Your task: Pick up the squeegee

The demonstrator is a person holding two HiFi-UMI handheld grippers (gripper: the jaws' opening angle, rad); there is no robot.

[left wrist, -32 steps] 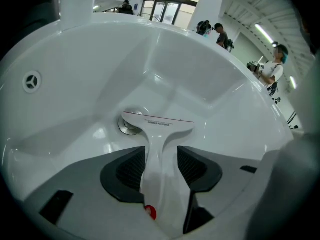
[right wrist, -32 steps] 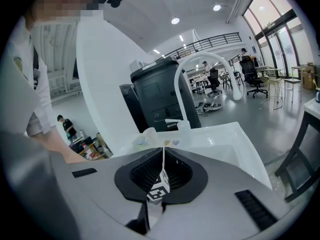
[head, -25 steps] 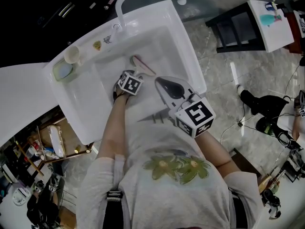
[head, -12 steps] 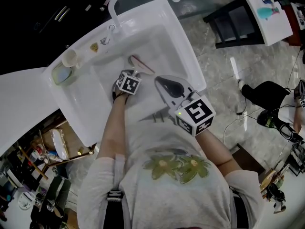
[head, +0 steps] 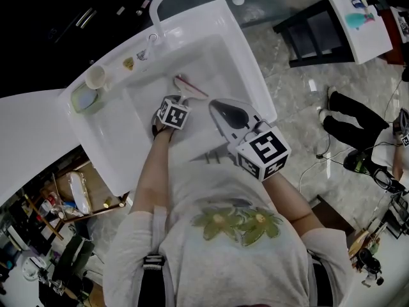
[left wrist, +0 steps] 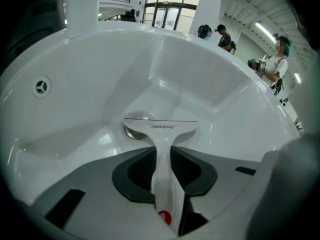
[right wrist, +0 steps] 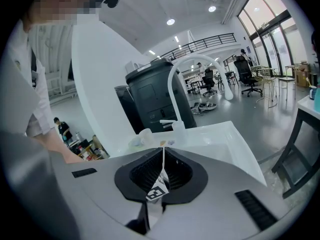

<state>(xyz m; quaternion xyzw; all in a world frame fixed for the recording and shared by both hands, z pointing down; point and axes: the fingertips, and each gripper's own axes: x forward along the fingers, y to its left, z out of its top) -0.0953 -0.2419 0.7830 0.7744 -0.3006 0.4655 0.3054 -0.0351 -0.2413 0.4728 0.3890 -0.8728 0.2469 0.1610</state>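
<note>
Looked straight down on a glossy grey marbled floor (head: pixel 300 101), streaked with light. Found a white sink unit (head: pixel 102 152) standing on it, with a tall arched tap (right wrist: pixel 173 106) at the back edge. Met a white worktop (head: pixel 25 133) on the left, cluttered shelves (head: pixel 70 194) beneath. Spotted a dark-framed table (head: pixel 361 34) with a white top at the upper right, and cables (head: pixel 319 165) trailing over the floor nearby. Caught, from the right gripper view, a high ceiling with round lights (right wrist: pixel 171 21), tall windows (right wrist: pixel 267 19), a railed balcony (right wrist: pixel 210 40), a dark cabinet (right wrist: pixel 152 101) and office chairs (right wrist: pixel 247 74) beyond.
</note>
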